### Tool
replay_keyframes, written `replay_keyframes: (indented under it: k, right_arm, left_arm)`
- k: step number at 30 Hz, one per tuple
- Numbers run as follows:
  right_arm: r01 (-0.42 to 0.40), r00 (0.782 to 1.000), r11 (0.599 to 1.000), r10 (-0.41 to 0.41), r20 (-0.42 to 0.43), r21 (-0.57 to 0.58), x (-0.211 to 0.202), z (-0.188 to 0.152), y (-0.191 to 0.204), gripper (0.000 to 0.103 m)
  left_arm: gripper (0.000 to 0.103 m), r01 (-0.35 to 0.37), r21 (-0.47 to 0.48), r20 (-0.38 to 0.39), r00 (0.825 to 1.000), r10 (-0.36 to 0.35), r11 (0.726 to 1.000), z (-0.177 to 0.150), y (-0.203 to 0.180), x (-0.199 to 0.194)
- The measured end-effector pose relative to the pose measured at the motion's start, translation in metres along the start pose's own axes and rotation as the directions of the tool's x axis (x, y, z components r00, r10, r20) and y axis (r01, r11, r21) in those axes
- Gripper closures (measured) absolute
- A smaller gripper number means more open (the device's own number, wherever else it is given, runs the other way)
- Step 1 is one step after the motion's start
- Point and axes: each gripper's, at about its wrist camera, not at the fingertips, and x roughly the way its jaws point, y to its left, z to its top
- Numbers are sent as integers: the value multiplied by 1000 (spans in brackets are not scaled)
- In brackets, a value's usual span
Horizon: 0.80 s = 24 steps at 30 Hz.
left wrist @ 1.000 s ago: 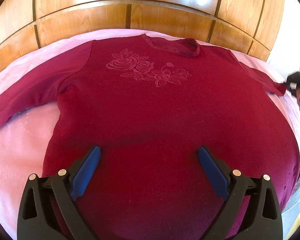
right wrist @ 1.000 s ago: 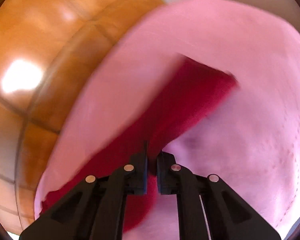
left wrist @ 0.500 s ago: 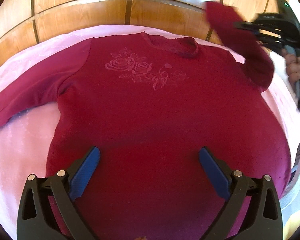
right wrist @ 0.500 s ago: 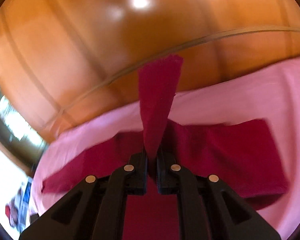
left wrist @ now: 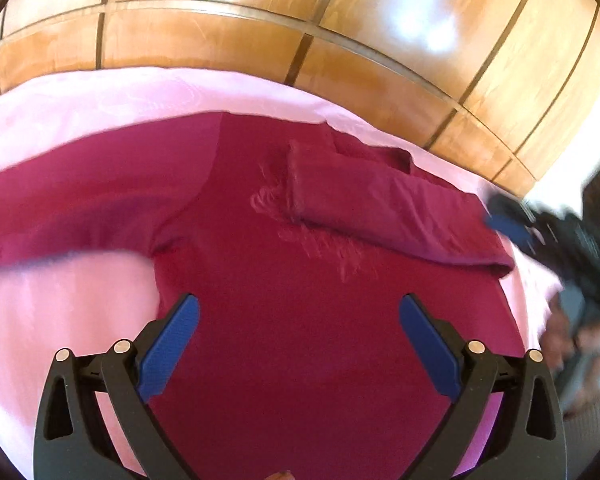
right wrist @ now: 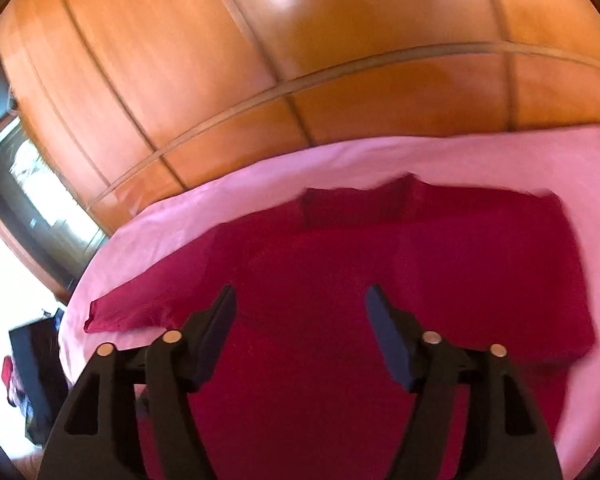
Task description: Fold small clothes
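Sweater (left wrist: 300, 360), dark red, spread front up on the pink bed cover (left wrist: 60, 320), neck toward the wooden wardrobe (left wrist: 340, 60). One sleeve (left wrist: 380, 208) already laid across the chest, half covering the flower stitching (left wrist: 328, 248), cuff near the middle. Other sleeve (left wrist: 60, 208) lying straight out to the side on the cover. Left tool (left wrist: 299, 304) open wide, empty, hovering above the lower half of the sweater and touching nothing. Right tool (right wrist: 300, 292) with jaws that have just been opening, now standing well apart with nothing between them, above the sweater body; seen blurred from the left wrist at the edge of the bed beside the folded shoulder. Judged as the step in hand: bringing in the second sleeve to match the first. To do it well, reach with the left tool for the cuff end rather than mid-sleeve, pinch both layers of cloth, and lift only just clear so as not to drag the body out of true. Swing across using the shoulder seam as the hinge, lay flat over the first sleeve, then let go only once settled. Watch for a bunched armpit crease and for pinching the bed cover along with the cuff.
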Motion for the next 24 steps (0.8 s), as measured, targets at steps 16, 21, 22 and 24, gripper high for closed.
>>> replay_keyframes:
  k: [16, 21, 22, 24]
  right_arm:
    - [163, 977, 952, -192, 92, 260, -90, -27, -120, 24]
    - [144, 976, 959, -178, 124, 243, -68, -3, -110, 29]
    - [144, 978, 964, -173, 119, 222, -59, 2, -106, 29]
    - [150, 982, 971, -168, 87, 187, -37, 10, -100, 33]
  left_arm:
    - [86, 54, -50, -122, 991, -60, 997, 73, -15, 101]
    - [88, 66, -57, 14, 998, -66, 996, 78, -3, 58]
    - [88, 54, -44, 15, 998, -54, 998, 77, 0, 54]
    - [88, 1, -12, 4, 1000, -1, 1000, 73, 3, 55]
